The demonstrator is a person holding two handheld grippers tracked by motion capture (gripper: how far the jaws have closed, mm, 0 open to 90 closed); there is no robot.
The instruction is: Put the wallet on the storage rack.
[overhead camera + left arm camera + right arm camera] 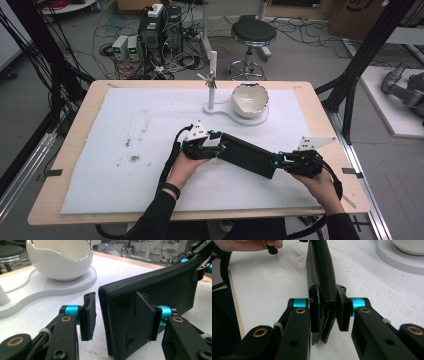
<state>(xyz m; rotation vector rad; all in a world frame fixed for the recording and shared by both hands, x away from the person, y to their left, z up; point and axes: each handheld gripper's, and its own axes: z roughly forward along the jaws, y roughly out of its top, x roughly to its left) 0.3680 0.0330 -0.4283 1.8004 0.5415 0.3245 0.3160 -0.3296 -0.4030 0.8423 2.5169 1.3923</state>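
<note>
— White padding covers the wooden desk; what lies on it?

— A black wallet, long and flat, with a pebbled leather grain. It stands on its long edge near the desk's middle, stretched between both grippers, and is folded shut with a rounded spine.

— Who has hold of it?

— The right gripper is clenched on one end, both pads pressed against the leather. The left gripper is released: its jaws straddle the other end, one pad touching the wallet's face, the other standing apart from it.

— And behind?

— A white broken-egg-shaped bowl on a white base with an upright post, well apart from the wallet.
</note>
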